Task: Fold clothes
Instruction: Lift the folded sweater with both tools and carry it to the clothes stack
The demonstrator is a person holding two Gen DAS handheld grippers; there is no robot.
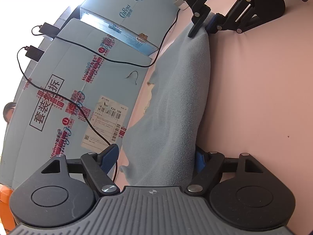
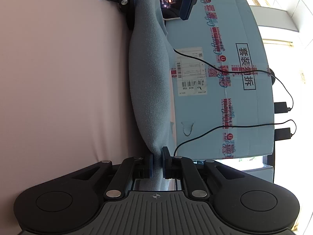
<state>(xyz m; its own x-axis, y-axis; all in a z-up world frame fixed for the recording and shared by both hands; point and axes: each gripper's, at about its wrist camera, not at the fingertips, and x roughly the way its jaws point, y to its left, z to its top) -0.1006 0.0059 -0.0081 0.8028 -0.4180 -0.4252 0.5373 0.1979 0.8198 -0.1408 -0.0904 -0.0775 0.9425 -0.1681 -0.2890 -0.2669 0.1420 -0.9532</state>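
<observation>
Your left gripper [image 1: 156, 157], bottom of its frame, has jaws spread wide w/ the blue-grey garment [image 1: 176, 98] lying loose between them, pads off it. Right gripper [image 2: 157, 163] is clamped on the cloth's other end, so the fabric spans mid-frame btwn both, over the pink surface [image 2: 58, 78], beside the blue carton [image 2: 225, 88]. Looks like you're letting that end drop to set the fold.

One grey-blue fleece garment [image 1: 182, 90], two claws, two blue cardboard boxes [image 1: 82, 90], two black cables [image 2: 234, 70], one phone [image 2: 169, 2]
</observation>
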